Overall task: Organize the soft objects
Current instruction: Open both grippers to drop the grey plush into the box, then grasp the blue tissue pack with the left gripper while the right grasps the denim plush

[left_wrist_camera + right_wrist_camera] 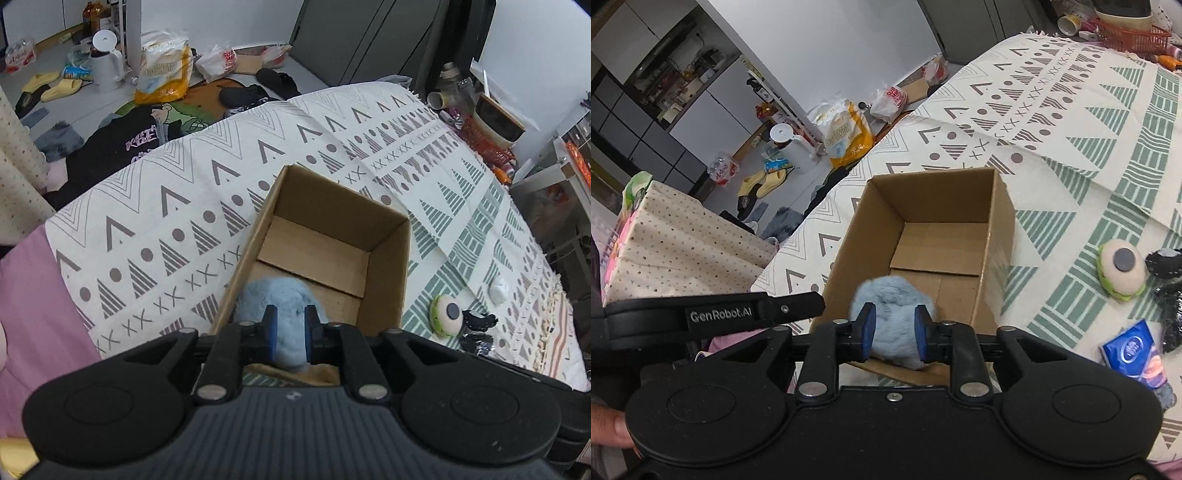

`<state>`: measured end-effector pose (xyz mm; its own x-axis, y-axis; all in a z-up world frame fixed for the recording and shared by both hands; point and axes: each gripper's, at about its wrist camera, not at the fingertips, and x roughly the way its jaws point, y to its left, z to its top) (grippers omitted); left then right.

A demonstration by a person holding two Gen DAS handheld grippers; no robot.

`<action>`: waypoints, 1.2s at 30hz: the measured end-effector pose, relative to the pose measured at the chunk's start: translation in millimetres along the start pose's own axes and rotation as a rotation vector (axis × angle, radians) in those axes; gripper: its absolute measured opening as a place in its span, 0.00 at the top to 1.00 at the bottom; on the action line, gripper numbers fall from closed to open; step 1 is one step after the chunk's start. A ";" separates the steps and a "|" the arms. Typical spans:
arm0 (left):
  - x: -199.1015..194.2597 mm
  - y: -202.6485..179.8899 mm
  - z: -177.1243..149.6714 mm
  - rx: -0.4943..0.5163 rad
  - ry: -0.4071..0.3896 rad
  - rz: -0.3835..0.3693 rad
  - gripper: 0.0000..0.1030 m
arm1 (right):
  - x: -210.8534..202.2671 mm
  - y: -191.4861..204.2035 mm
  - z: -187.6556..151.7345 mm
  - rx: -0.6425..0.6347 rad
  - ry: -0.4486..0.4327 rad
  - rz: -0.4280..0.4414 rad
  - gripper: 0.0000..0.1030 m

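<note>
Both grippers' fingers [290, 326] [894, 330] clamp blue plush [892, 295] over box [997, 236]; patterned bedspread [155, 221].

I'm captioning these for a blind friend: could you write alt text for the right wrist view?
The right gripper grips a fluffy blue plush toy over the near end of an open cardboard box on a patterned bedspread. A burger-shaped plush lies to the right.
</note>
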<state>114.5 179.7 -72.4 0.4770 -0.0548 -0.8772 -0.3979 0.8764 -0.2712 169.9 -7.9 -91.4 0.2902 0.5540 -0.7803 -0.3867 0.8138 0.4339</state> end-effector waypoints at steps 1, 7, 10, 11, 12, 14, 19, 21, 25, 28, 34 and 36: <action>-0.7 -0.5 -1.0 -0.007 0.004 0.002 0.78 | -4.6 -2.2 -2.1 -0.004 -0.004 -0.006 0.72; -6.1 -17.5 -10.3 0.013 -0.012 0.014 0.52 | -27.4 -20.5 -10.4 0.002 -0.030 -0.046 0.54; -9.3 -27.7 -14.8 0.027 -0.024 0.011 0.49 | -39.5 -30.8 -15.8 0.004 -0.046 -0.067 0.51; -10.0 -31.6 -16.7 0.032 -0.026 0.010 0.47 | -43.2 -34.7 -17.5 0.007 -0.050 -0.072 0.49; -10.5 -35.4 -18.4 0.037 -0.027 0.011 0.44 | -47.9 -39.0 -19.8 0.014 -0.056 -0.079 0.47; -12.0 -43.6 -22.8 0.048 -0.033 0.010 0.40 | -54.7 -46.3 -23.1 0.024 -0.065 -0.090 0.46; -14.2 -63.6 -33.3 0.058 -0.030 -0.008 0.30 | -73.0 -67.1 -34.3 0.054 -0.087 -0.121 0.35; -15.1 -71.6 -38.0 0.063 -0.031 -0.008 0.27 | -80.1 -75.7 -38.5 0.069 -0.094 -0.133 0.32; -15.8 -89.0 -49.3 0.087 -0.034 -0.013 0.27 | -93.5 -94.2 -48.9 0.096 -0.101 -0.155 0.32; -14.3 -100.4 -57.9 0.101 -0.028 -0.020 0.27 | -101.9 -108.6 -56.5 0.110 -0.104 -0.167 0.32; -8.9 -121.5 -74.7 0.126 -0.014 -0.027 0.27 | -111.3 -133.6 -73.5 0.148 -0.102 -0.200 0.32; -6.6 -127.4 -80.0 0.124 -0.006 -0.030 0.27 | -113.4 -140.9 -79.6 0.157 -0.099 -0.203 0.32</action>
<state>99.4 30.2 -63.8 0.4922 -0.0795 -0.8668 -0.2836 0.9269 -0.2460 121.8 -199.4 -99.9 0.4353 0.3851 -0.8138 -0.1737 0.9228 0.3438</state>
